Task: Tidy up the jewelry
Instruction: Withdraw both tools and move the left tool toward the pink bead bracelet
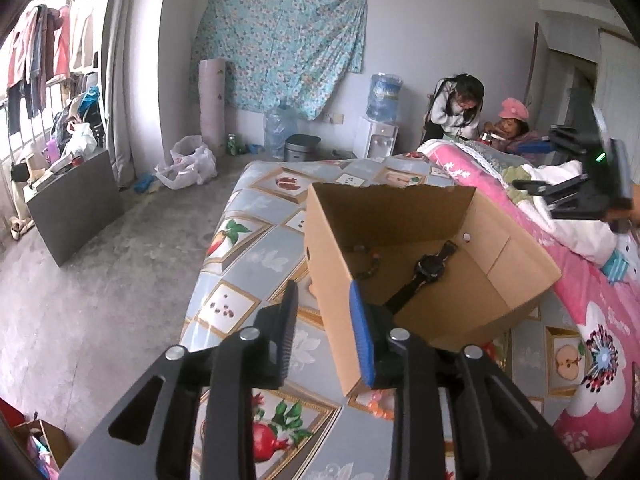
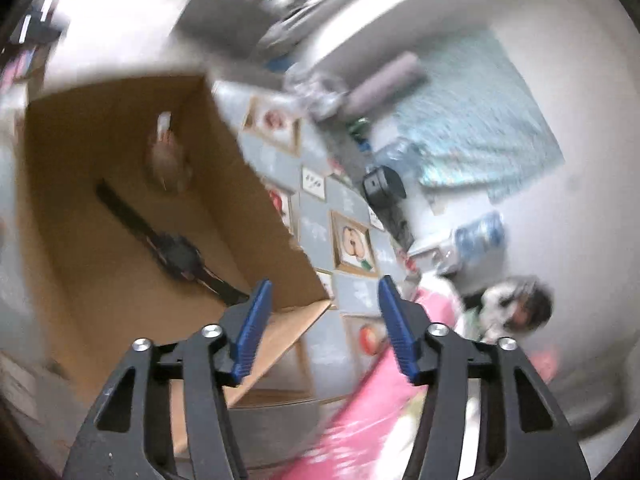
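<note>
The left tool (image 1: 326, 330) is released, its pads either side of the cardboard box (image 1: 420, 264) corner. The black watch (image 1: 426, 270) lies inside the box, just ahead — strap running away from the tool. The right tool (image 2: 326, 328) is released too, empty, above the box. No writing can be read.

Left claw (image 1: 324, 328) and right claw (image 2: 326, 322), both jaws apart, empty.
</note>
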The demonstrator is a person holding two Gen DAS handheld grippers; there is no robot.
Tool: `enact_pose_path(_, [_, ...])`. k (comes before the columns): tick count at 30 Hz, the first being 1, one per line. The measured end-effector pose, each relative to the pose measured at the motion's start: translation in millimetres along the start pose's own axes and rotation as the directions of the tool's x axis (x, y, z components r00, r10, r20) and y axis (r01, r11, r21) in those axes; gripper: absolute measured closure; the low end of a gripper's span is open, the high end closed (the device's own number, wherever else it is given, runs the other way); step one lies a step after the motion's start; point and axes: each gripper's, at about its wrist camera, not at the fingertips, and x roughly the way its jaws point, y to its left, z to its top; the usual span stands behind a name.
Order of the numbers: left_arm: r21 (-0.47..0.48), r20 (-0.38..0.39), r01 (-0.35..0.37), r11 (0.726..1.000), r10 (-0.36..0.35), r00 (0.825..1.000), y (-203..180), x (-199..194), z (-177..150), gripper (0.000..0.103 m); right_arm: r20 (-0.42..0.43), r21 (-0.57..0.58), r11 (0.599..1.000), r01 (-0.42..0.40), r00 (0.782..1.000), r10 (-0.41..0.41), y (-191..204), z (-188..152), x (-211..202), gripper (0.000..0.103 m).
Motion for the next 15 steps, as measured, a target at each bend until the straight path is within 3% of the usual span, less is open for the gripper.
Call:
enact_pose_path(3, [-0.005, -0.015, 0.002, 1.000, -0.002, 1.000, 0.7, -6.4, -12.8, 0.062, 0.078, 0.254, 0.959, -0.124, 0.991, 0.107, 1.3, -18.1, -34.8, 0.036])
enact_pose_path(5, [-0.007, -0.044, 0.000, 1.000, -0.001, 0.999, 1.1, -8.1, -24.0, 0.056, 0.152, 0.427, 0.870, -0.249, 0.967, 0.202, 10.4, -40.3, -60.0, 0.030])
enact_pose_path(8, [-0.002, -0.107, -0.004, 1.000, 0.004, 0.994, -1.9, -6.3, -43.4, 0.046, 0.195, 0.529, 0.788, -0.316, 0.949, 0.249, 35.1, -59.0, -68.9, 0.023])
enact_pose_path(11, [0.012, -0.196, 0.012, 1.000, -0.009, 0.981, -10.6, 4.8, -67.1, 0.037, 0.145, 0.597, 0.729, -0.334, 0.939, 0.312, 77.6, -80.5, -61.1, 0.019])
enact_pose_path(15, [0.072, -0.316, 0.003, 0.997, 0.020, 0.949, -32.9, 31.1, -93.9, 0.035, -0.019, 0.695, 0.666, -0.270, 0.920, 0.392, 132.0, -106.8, -28.2, 0.019])
